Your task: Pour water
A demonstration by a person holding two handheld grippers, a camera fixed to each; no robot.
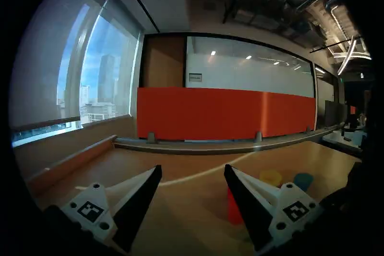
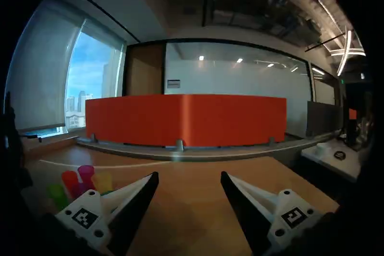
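Observation:
My left gripper (image 1: 192, 172) is open above the wooden table (image 1: 192, 208), nothing between its fingers. Just behind its right finger stands a red cup (image 1: 234, 208), with a yellow cup (image 1: 270, 177) and a blue cup (image 1: 303, 180) farther right. My right gripper (image 2: 188, 177) is open too, over the bare table (image 2: 192, 208). A cluster of small cups sits to its left: red (image 2: 70, 179), purple (image 2: 86, 173), yellow (image 2: 102, 180) and green (image 2: 57, 195), partly hidden by the left finger.
An orange divider panel (image 1: 225, 113) runs along the table's far edge, also in the right gripper view (image 2: 187, 119). Windows (image 1: 96, 83) line the left wall. Another desk (image 2: 336, 155) with small items stands at the right.

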